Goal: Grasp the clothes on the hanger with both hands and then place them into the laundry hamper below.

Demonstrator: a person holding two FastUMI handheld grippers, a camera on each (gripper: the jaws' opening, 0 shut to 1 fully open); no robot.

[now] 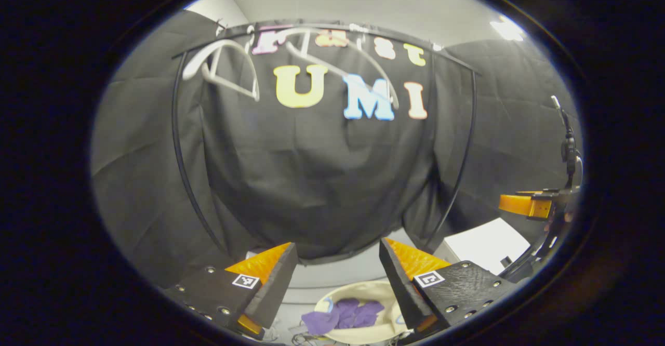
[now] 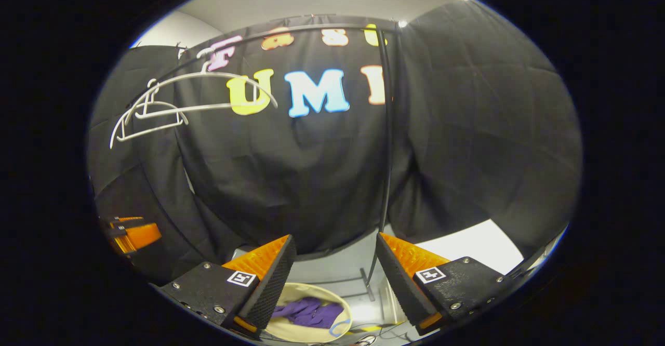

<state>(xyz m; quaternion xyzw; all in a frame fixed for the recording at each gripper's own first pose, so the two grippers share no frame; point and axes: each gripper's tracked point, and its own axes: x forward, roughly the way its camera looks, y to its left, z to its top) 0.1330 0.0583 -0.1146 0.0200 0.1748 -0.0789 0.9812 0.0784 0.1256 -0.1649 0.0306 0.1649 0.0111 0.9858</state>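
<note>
Nearest in the left gripper view, the left gripper (image 1: pixel 337 278) stands wide open with nothing between its fingers, and in the right gripper view the right gripper (image 2: pixel 335 276) is spread just as wide and equally empty. Below and just beyond both, the purple clothes (image 1: pixel 343 315) lie crumpled inside the cream laundry hamper (image 1: pixel 387 322) on the floor, seen again as a purple heap (image 2: pixel 309 312) in the hamper (image 2: pixel 291 330) from the right gripper view. Farther back, two bare white hangers (image 1: pixel 228 70) hang from the black rail (image 1: pixel 332 26) of the rack, in front of the black cloth wall (image 1: pixel 311 169)
</note>
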